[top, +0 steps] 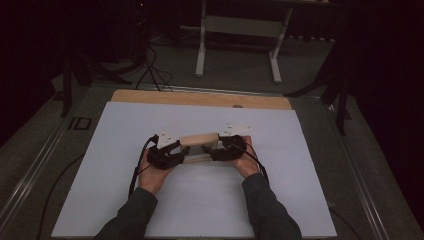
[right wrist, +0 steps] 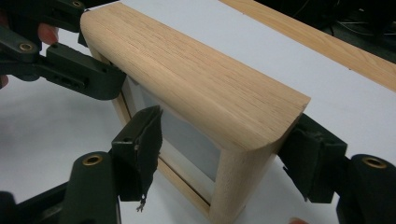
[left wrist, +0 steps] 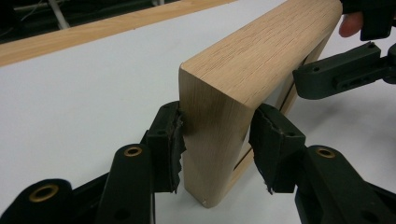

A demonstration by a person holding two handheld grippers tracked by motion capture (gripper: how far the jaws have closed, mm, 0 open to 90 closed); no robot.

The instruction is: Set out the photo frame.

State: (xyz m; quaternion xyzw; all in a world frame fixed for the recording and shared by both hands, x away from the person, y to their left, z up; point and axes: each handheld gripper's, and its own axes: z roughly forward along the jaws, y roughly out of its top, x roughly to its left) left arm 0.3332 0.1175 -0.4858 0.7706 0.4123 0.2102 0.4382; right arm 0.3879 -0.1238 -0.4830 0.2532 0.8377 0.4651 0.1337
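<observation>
Two dark sleeves are seen at the near edge of the flat white sheet (top: 200, 210) that covers the worktop. The black left claw (left wrist: 217, 128) is pressed on one end post of the pale wooden box frame (left wrist: 243, 79) with rounded corners and a streaky grain. The black right claw (right wrist: 229, 149) is set around the other end, one rough pad held a little off the wood. The frame stands upright on the sheet's middle. A light wooden strip (top: 200, 98) is seen along the far edge.

Dim, dark-edged high view (soft overall); both gripper views are brighter, evenly lit and sharp.
</observation>
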